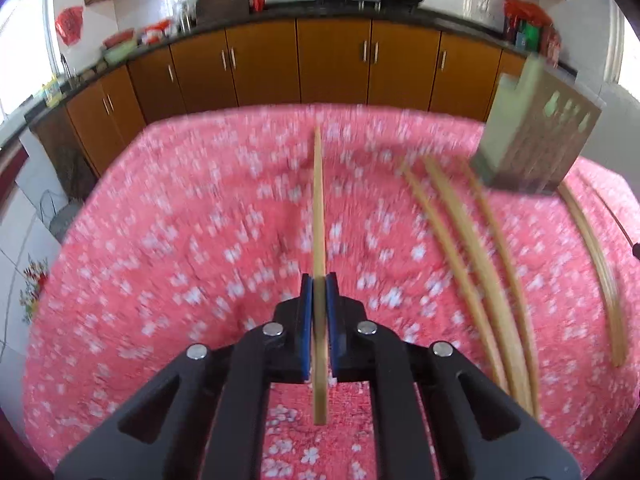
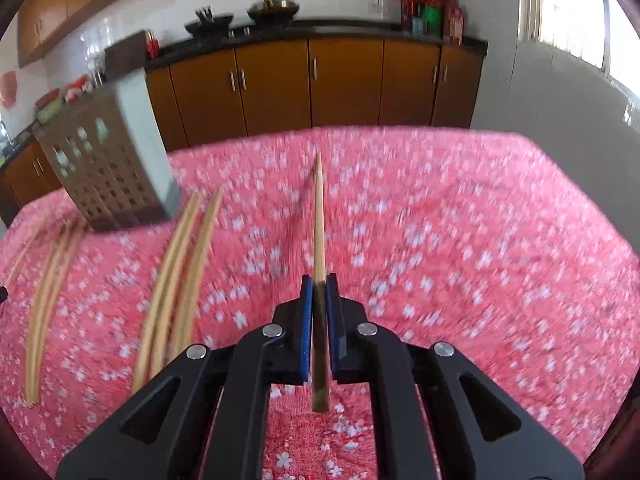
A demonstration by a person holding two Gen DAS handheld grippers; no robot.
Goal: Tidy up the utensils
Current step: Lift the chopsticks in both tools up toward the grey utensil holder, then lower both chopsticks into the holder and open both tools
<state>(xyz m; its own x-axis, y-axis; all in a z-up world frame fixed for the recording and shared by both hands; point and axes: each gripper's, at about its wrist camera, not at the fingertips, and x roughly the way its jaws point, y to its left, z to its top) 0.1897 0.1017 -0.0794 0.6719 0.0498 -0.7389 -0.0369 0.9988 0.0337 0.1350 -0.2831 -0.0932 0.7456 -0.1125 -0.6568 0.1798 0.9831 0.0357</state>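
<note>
Bamboo chopstick clamped in left gripper jaws, frame centre; right gripper jaws clamped on another chopstick. Loose chopsticks on pink surface nr perforated holder, upper right.

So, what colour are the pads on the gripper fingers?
Blue pads on the black right gripper, clearest in the right wrist view.

Both wrist cams look forward, low over the pink tablecloth toward the cabinets. Shared: perforated holder, left cam's right, right cam's left.
</note>
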